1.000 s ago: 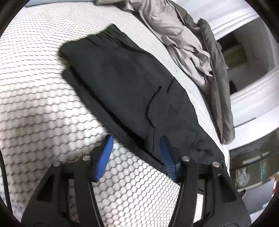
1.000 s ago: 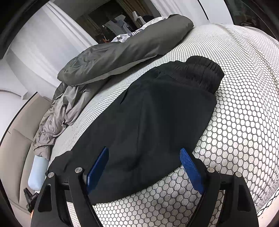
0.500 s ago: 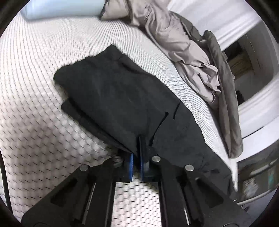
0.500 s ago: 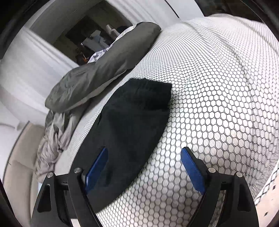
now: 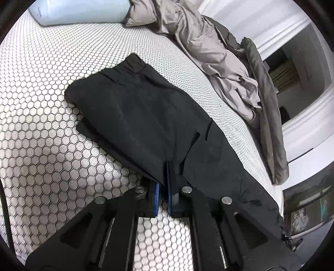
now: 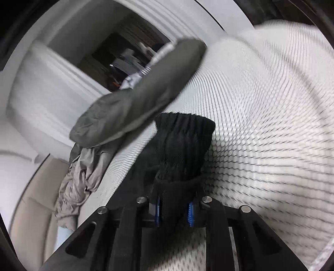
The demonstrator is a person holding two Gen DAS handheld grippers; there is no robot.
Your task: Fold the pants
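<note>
Black pants [image 5: 146,125] lie partly folded on a white bed with a hexagon pattern [image 5: 41,135]. In the left wrist view my left gripper [image 5: 163,187] is shut on the near edge of the pants, the blue pads pinching the cloth. In the right wrist view my right gripper [image 6: 174,210] is shut on a thick bunch of the pants [image 6: 183,141], near the ribbed elastic end, which stands up ahead of the fingers. That view is blurred by motion.
A crumpled beige sheet [image 5: 208,52] and a grey duvet [image 5: 265,100] lie along the far side of the bed. A light blue pillow [image 5: 83,10] sits at the head. The duvet [image 6: 135,100] also shows in the right wrist view. White wall and doorway lie beyond.
My left gripper closed on the pants' edge a half second ago and stays shut. My right gripper moved toward the elastic end and closed on it, from wide open to gripping cloth.
</note>
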